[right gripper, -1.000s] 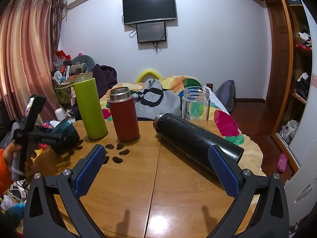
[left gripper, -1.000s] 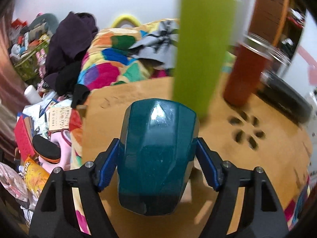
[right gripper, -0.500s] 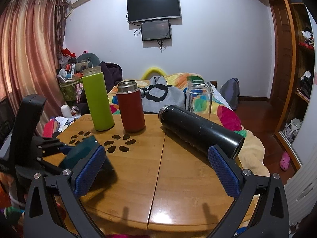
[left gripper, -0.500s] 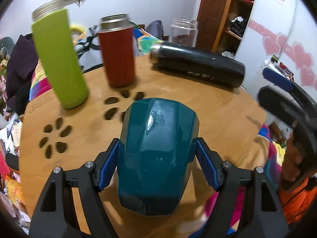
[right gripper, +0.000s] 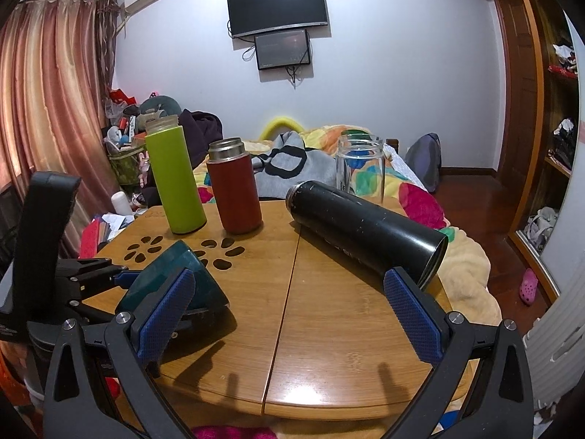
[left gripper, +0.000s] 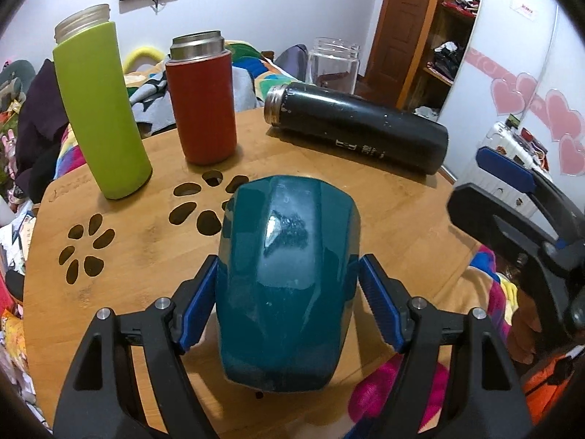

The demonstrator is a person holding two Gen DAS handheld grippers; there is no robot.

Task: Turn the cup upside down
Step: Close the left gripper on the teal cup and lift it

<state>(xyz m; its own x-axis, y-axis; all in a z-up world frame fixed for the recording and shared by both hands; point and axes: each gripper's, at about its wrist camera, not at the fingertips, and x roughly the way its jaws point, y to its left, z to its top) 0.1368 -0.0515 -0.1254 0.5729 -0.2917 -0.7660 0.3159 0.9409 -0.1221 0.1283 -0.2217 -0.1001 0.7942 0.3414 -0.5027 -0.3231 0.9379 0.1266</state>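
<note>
The left gripper (left gripper: pixel 289 309) pinches the teal cup (left gripper: pixel 287 285) between its two blue pads, and the cup lies tilted at the left edge of the round wooden table (right gripper: pixel 329 314), with its wider end low near the wood. The right gripper (right gripper: pixel 289 316) is spread wide and holds nothing. Behind stand a green bottle (right gripper: pixel 174 179) and a red flask (right gripper: pixel 234 188), both without lid; what is inside them I cannot tell. A black thermos (right gripper: pixel 365 232) lies on its side. A clear glass jar (right gripper: pixel 360 168) behind it looks empty.
</note>
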